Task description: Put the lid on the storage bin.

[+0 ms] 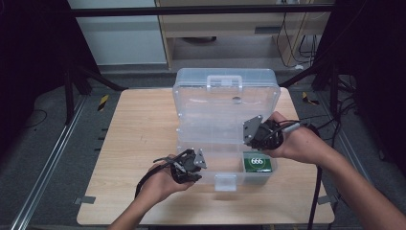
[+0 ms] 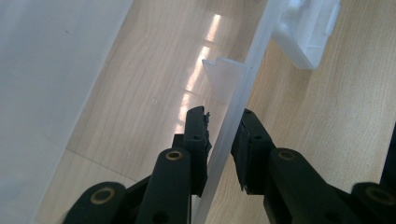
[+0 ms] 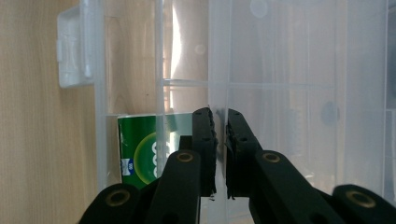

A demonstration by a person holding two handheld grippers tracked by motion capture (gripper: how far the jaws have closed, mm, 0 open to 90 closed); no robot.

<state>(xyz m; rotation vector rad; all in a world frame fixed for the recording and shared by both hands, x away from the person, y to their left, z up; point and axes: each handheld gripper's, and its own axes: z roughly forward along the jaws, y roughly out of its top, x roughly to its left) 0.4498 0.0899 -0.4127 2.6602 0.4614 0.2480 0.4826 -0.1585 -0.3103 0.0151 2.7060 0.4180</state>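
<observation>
In the high view, a clear plastic organiser box [image 1: 225,120] lies open in the middle of the wooden tabletop [image 1: 134,139], its lid standing up toward the far edge and its latch tab toward the near edge. The left tool [image 1: 198,165] sits at the box's near front wall, left of the latch, while the right tool [image 1: 249,134] reaches into the tray from the right, just above a green pack [image 1: 258,163] lying in the near right compartment. In the left gripper view, the left tool [image 2: 224,135] straddles the thin clear front wall [image 2: 243,102], its jaws pinching that wall, with the latch tab [image 2: 308,32] farther along. In the right gripper view, the right tool [image 3: 220,135] has its jaws pressed nearly together around a thin clear divider [image 3: 219,84], the green pack [image 3: 144,149] lying just left of them.
</observation>
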